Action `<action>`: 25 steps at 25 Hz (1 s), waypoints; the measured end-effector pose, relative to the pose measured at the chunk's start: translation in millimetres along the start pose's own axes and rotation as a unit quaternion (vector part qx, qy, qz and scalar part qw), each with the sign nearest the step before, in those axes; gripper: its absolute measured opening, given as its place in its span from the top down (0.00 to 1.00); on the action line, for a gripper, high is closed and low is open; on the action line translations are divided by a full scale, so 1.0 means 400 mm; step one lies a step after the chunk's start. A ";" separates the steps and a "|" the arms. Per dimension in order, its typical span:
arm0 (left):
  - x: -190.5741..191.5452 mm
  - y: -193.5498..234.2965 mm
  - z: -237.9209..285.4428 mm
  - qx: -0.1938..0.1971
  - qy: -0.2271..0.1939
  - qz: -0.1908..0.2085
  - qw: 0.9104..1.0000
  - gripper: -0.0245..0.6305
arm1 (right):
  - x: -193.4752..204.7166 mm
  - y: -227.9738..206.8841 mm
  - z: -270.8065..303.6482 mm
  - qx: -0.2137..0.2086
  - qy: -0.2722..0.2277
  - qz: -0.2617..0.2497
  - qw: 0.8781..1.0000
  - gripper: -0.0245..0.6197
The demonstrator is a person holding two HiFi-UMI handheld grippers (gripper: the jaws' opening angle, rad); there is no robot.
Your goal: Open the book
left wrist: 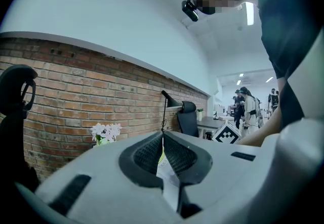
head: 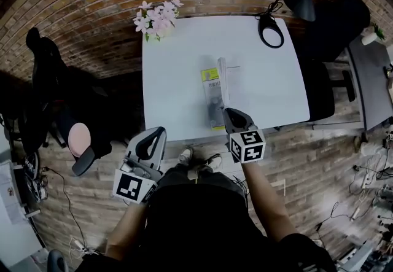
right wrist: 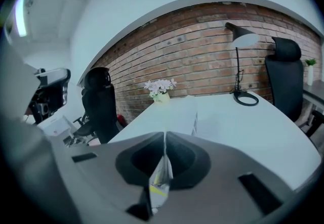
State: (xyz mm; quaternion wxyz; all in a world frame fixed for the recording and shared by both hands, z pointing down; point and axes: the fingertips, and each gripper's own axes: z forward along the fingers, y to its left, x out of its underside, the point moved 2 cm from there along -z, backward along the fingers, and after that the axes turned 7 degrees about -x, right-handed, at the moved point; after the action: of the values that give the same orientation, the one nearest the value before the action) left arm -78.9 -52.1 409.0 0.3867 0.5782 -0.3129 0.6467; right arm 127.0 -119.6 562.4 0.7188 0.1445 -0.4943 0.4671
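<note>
A thin book with a yellow-green patch on its cover (head: 213,88) lies on the white rectangular table (head: 276,86), at the middle of the half nearer the person, its long side running away from them. The right gripper (head: 227,112) is at the book's near end. In the right gripper view its 2 grey jaws are pressed together on 1 thin sheet of the book with yellow-green print (right wrist: 161,177), which looks like the cover. In the head view that cover stands up on edge, with a white page bare to its right.

The left gripper (head: 160,131) hangs off the near left corner of the table, well apart from the book. Its jaws meet at the tips (left wrist: 162,139) with nothing gripped.

At the far left corner of the table stands a small vase of pale pink flowers (head: 158,18), and at the far right a black desk lamp with a ring-shaped base (head: 271,30). A red brick wall (head: 92,13) runs behind the table.
</note>
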 end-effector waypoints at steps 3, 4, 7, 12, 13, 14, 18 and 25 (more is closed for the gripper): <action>-0.033 0.014 -0.005 0.006 -0.049 0.007 0.999 0.92 | 0.000 0.053 0.022 -0.013 0.012 -0.029 0.999 0.92; -0.034 0.020 -0.009 0.005 -0.051 0.006 0.999 0.92 | -0.001 0.072 0.031 -0.019 0.015 -0.038 0.999 0.92; -0.018 0.040 -0.021 -0.002 -0.032 0.002 0.999 0.92 | 0.001 0.127 0.061 -0.039 0.024 -0.059 0.997 0.92; -0.031 0.071 -0.030 -0.007 -0.051 0.003 0.999 0.92 | 0.010 0.195 0.106 -0.066 0.041 -0.078 0.994 0.92; -0.028 0.077 -0.034 -0.009 -0.047 0.002 0.999 0.92 | 0.013 0.206 0.115 -0.070 0.044 -0.080 0.993 0.92; -0.025 0.083 -0.038 -0.011 -0.043 0.002 0.999 0.92 | 0.016 0.216 0.124 -0.073 0.048 -0.082 0.993 0.92; -0.035 0.105 -0.048 -0.017 -0.058 0.001 0.998 0.92 | 0.033 0.255 0.158 -0.087 0.065 -0.091 0.990 0.92; -0.016 0.137 -0.073 -0.029 -0.038 -0.003 0.999 0.92 | 0.105 0.299 0.219 -0.105 0.107 -0.104 0.983 0.93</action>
State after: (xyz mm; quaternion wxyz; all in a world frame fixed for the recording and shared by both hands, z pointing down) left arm -140.7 -55.8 400.9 0.3929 0.5916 -0.3442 0.6141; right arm -17.8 -93.5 608.8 0.8232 0.0678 -0.4430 0.3484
